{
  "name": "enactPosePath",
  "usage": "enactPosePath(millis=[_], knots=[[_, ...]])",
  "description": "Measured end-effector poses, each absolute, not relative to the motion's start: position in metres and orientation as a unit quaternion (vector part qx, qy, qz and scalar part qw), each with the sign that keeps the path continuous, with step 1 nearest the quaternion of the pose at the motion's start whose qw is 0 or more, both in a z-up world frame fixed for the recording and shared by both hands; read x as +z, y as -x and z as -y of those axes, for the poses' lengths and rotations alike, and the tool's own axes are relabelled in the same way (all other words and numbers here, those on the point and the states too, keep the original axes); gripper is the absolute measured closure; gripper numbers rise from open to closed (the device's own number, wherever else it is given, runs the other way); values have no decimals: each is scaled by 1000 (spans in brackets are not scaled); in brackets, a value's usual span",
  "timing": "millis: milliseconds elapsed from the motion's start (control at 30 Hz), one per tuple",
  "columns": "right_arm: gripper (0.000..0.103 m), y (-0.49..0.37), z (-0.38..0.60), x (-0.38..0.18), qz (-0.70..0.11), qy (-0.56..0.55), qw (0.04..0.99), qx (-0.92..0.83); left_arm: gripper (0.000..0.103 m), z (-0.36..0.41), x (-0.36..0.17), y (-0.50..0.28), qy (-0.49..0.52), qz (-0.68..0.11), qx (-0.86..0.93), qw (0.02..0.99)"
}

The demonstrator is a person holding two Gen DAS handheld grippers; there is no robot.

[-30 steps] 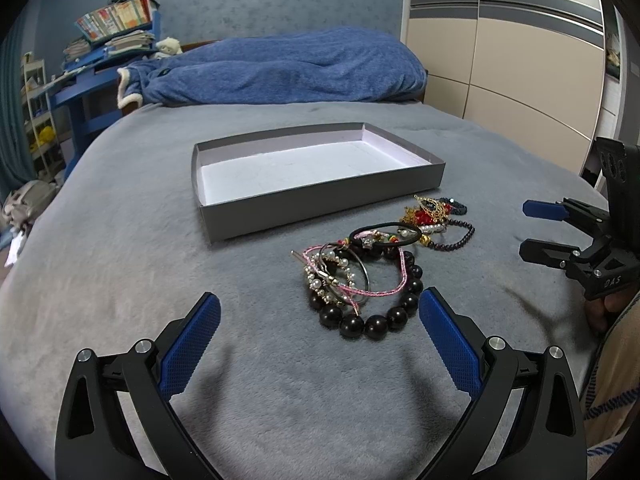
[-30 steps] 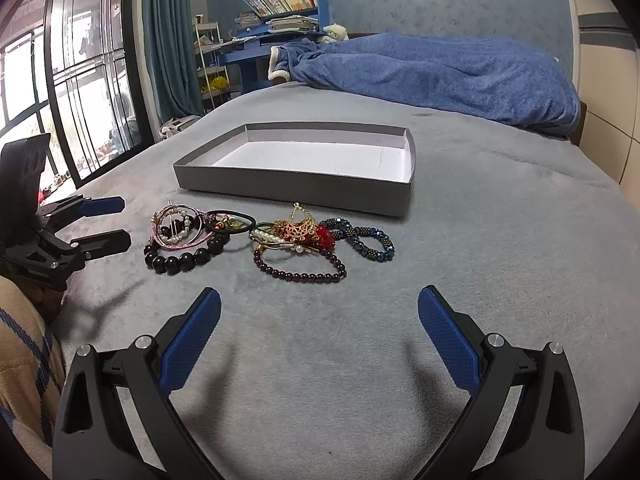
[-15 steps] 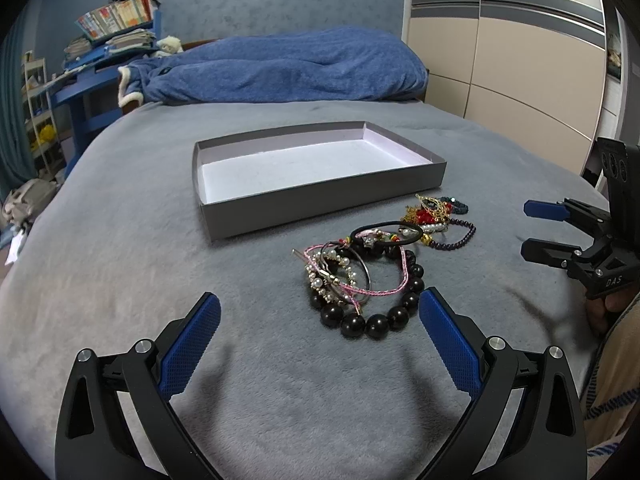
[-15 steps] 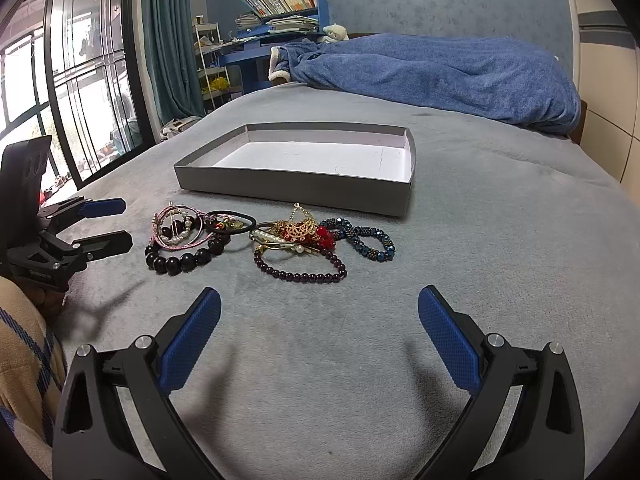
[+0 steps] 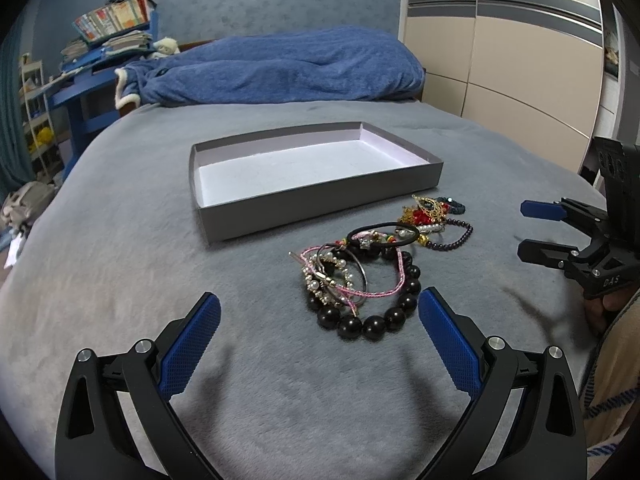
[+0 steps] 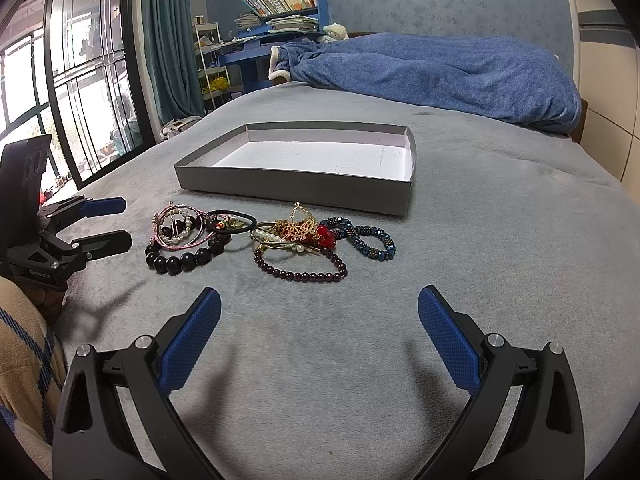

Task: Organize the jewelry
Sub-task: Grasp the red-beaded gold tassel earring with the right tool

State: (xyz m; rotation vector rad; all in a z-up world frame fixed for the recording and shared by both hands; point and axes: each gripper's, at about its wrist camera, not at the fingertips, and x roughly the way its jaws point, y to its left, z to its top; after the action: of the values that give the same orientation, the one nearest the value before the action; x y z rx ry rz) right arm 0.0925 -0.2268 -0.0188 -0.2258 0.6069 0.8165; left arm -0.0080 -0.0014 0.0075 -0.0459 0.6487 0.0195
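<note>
A shallow grey box (image 5: 320, 200) with a white inside lies empty on the grey bed; it also shows in the right wrist view (image 6: 296, 184). In front of it lies a heap of jewelry: a black bead bracelet (image 5: 372, 320) with pink cord and pearl bangles (image 5: 332, 276), a black hair tie (image 5: 382, 234), a gold and red piece (image 6: 304, 230), a dark red bead bracelet (image 6: 304, 274), a blue bead bracelet (image 6: 368, 240). My left gripper (image 5: 318, 314) is open, just short of the black bracelet. My right gripper (image 6: 318, 312) is open, short of the dark red bracelet.
A blue blanket (image 5: 280, 68) lies bunched at the head of the bed. A wardrobe (image 5: 520, 40) stands on the right, a blue desk with books (image 6: 280, 12) and a window (image 6: 60, 80) on the left. Grey bedspread (image 6: 480, 240) surrounds the jewelry.
Both grippers have barely shifted. They stay open and empty, and the jewelry has not moved.
</note>
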Motion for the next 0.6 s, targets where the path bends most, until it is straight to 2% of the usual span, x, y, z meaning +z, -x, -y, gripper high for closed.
enactPosePath(millis=[600], knots=[[5,-106,218,-8,-296,88,857,412,6,24,29,-16,-29,-306,-13,951]])
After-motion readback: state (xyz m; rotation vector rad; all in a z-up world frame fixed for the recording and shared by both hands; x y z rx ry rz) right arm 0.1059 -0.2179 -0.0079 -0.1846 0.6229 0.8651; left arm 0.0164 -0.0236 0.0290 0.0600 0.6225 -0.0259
